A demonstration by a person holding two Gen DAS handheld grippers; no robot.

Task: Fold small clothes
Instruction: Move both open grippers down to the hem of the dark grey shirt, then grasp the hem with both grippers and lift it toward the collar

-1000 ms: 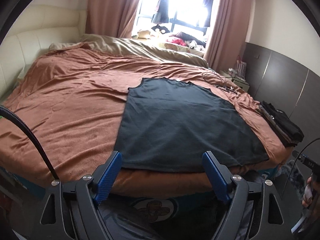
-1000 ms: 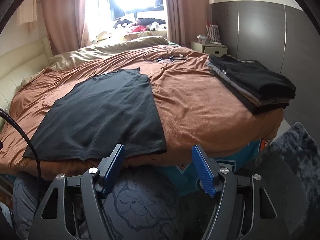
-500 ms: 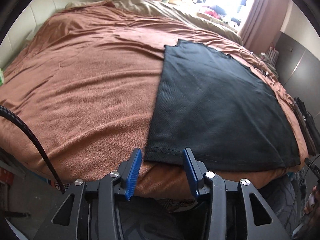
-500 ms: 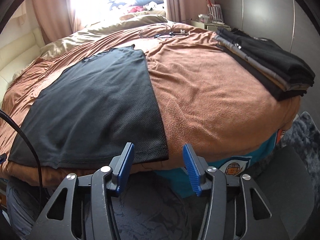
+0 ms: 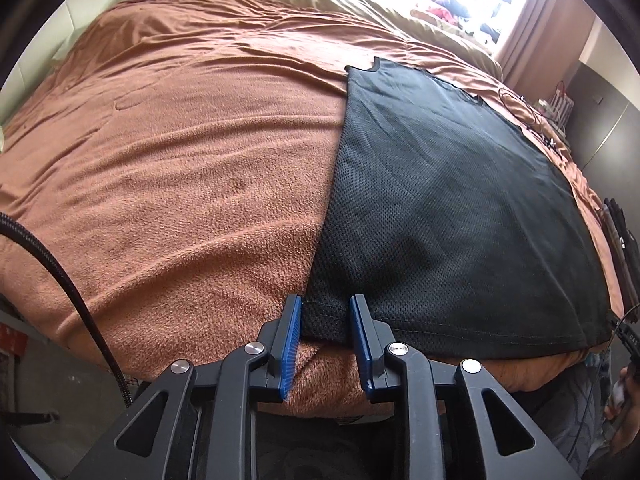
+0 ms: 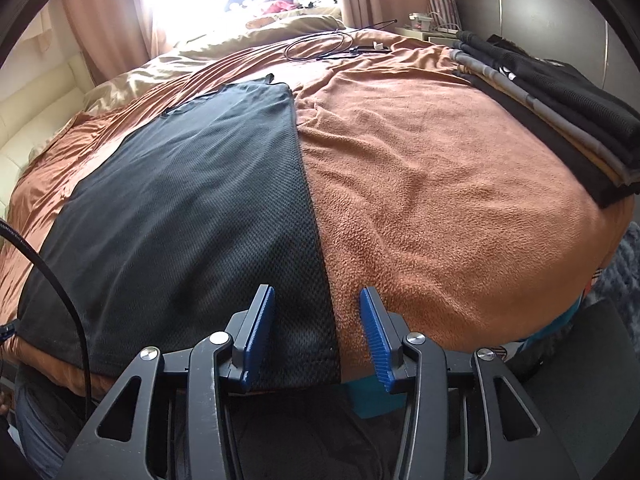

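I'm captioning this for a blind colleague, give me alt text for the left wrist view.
The left gripper, fingers slightly apart, straddles the near left hem corner of a black mesh shirt lying flat on a brown blanket.

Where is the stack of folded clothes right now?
In the right wrist view, the stack of folded clothes sits on the brown blanket at the bed's right edge, apart from the black mesh shirt.

Wrist cams low, bed-edge, sharing shirt (image 5: 440, 208) (close)
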